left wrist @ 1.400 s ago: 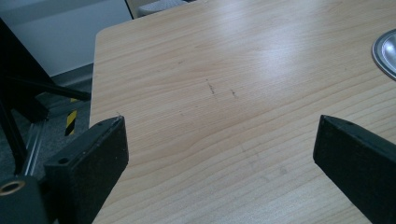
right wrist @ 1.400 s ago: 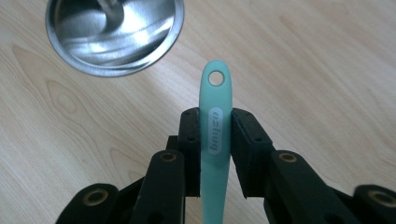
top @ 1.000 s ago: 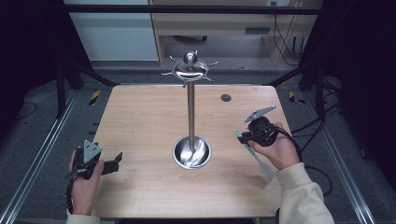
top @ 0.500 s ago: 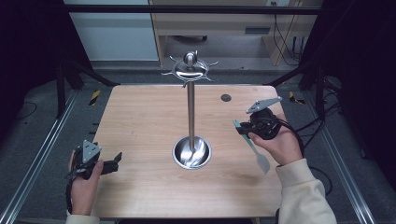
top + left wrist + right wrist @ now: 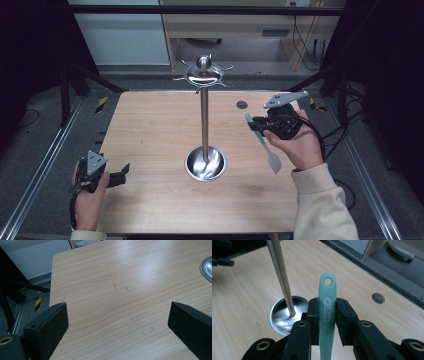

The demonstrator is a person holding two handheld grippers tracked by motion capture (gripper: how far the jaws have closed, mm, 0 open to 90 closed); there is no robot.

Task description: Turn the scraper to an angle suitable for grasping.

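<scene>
A steel utensil stand (image 5: 204, 120) rises from a round dish base (image 5: 205, 163) in the middle of the wooden table (image 5: 150, 130); its hooked crown (image 5: 202, 75) is at the top. My right gripper (image 5: 255, 123) is held above the table to the right of the pole, shut on a mint-green spatula (image 5: 265, 145) whose blade hangs down toward me. In the right gripper view the spatula handle (image 5: 327, 305), with a hanging hole at its tip, is clamped between the two pads. My left gripper (image 5: 122, 172) rests at the near left of the table, jaws wide open with bare wood (image 5: 120, 297) between them.
A small round hole (image 5: 242, 104) sits in the tabletop at the far right. Metal rails run along both sides of the table. A pale cabinet stands behind the far edge.
My right gripper has risen with the spatula, lifting it off the table and a little farther from me. The left gripper has stayed put.
</scene>
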